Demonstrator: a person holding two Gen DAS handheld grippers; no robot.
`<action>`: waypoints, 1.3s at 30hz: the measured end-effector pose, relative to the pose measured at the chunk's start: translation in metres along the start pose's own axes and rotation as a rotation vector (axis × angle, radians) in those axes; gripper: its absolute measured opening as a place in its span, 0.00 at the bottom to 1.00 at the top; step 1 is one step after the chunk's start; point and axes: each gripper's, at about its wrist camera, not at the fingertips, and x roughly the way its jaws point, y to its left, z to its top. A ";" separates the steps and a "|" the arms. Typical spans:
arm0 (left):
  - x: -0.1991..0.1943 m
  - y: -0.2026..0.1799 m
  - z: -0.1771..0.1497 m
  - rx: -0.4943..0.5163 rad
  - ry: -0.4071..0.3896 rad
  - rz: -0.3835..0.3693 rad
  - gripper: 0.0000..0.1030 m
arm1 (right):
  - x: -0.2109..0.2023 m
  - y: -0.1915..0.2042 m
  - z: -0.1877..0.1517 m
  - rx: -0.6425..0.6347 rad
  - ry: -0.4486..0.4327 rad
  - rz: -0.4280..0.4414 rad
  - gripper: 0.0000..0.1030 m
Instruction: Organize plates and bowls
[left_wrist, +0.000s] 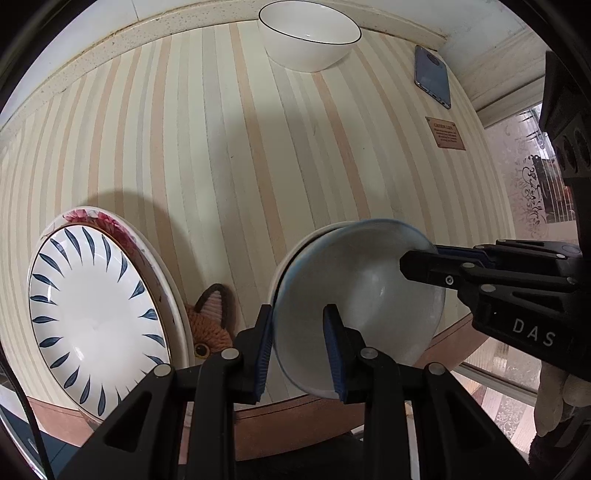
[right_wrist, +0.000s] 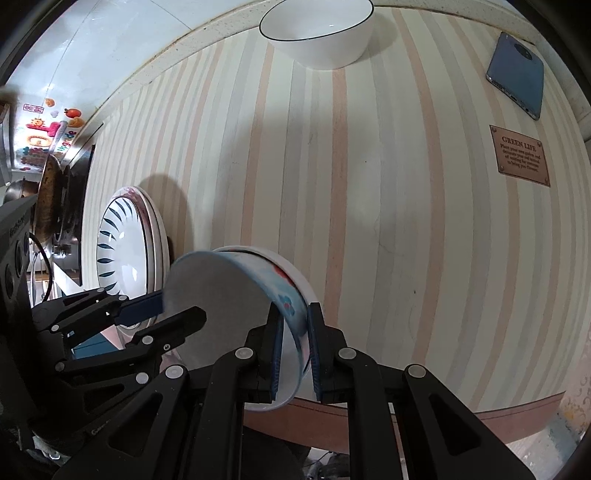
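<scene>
A blue-rimmed bowl (left_wrist: 354, 280) with a red-and-blue flower pattern outside (right_wrist: 258, 273) is held tilted over the table's front edge. It is nested against a white bowl (left_wrist: 308, 240) behind it. My left gripper (left_wrist: 297, 308) is shut across its near-left rim, one pad outside and one inside. My right gripper (right_wrist: 294, 306) is shut on the opposite wall, and in the left wrist view it comes in from the right (left_wrist: 406, 264). A blue-leaf plate (left_wrist: 96, 317) lies on a floral-rimmed plate (left_wrist: 110, 219) at the left. A black-rimmed white bowl (left_wrist: 310, 40) stands at the far edge.
A blue phone (right_wrist: 515, 74) and a brown "Green Life" label (right_wrist: 521, 155) are on the striped tablecloth at the far right. A knitted fox toy (left_wrist: 210, 325) sits between the plates and the held bowl. A stove with a pan (right_wrist: 51, 192) is beyond the left edge.
</scene>
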 end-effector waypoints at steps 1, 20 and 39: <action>0.000 0.001 0.001 -0.002 0.001 0.001 0.24 | 0.000 -0.001 0.000 0.007 0.003 0.006 0.15; -0.091 0.022 0.071 -0.073 -0.219 -0.044 0.25 | -0.081 -0.033 0.052 0.136 -0.205 0.139 0.64; 0.002 0.051 0.246 -0.118 -0.130 -0.010 0.25 | -0.017 -0.083 0.211 0.320 -0.223 0.130 0.64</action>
